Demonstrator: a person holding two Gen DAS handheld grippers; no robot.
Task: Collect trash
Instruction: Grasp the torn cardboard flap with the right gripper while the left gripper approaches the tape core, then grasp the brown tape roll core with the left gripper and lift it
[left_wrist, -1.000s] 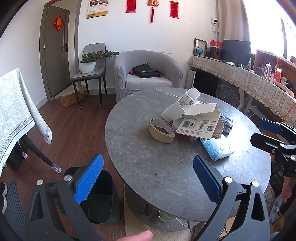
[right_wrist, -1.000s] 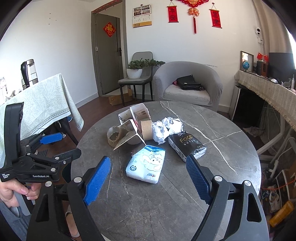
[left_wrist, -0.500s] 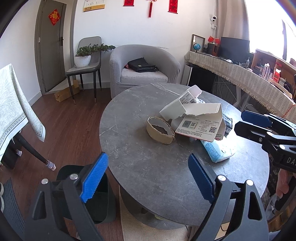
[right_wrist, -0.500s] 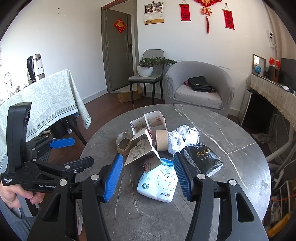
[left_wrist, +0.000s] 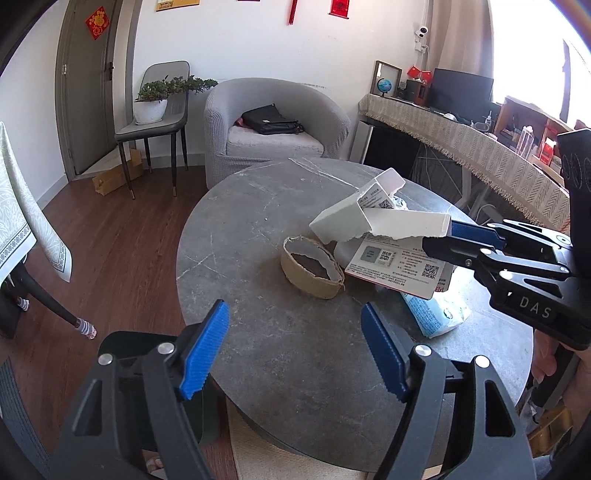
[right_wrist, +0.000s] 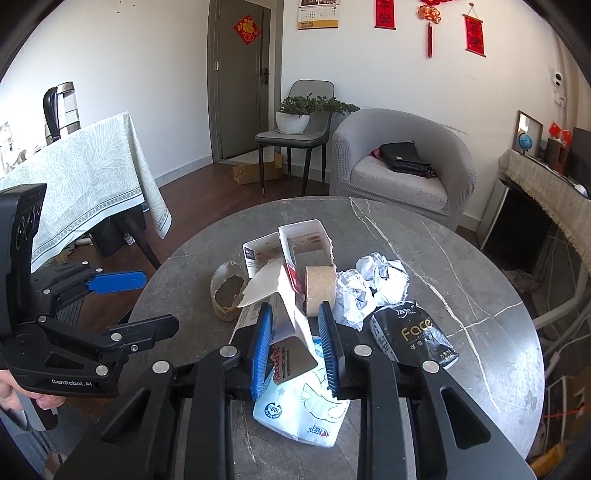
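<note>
- The right claw (right_wrist: 295, 345), low in the middle of the right wrist view, has just been closing; a flap of the torn white cardboard box (right_wrist: 291, 266) stands between its blue pads (right_wrist: 261, 343). Whether the pads already press on the flap I cannot tell.
- The left claw (left_wrist: 295, 354), at the bottom of the left wrist view, has also been closing, yet its jaws are released, with only bare desk between them.
- The trash lies in a heap on the round grey marble-patterned desk (left_wrist: 236, 229), mid-frame in both views: the torn box, a squashed brown cardboard ring (left_wrist: 312, 267), a brown tape roll (right_wrist: 319, 290), crumpled white paper (right_wrist: 373, 286), a black tissue pack lettered "Face" (right_wrist: 413, 334) and a white-and-blue tissue pack (right_wrist: 306, 410) under the right claw.
- A dark waste bin (left_wrist: 122, 345) stands on the wooden floor at the lower left of the left wrist view, partly behind the left claw.
</note>
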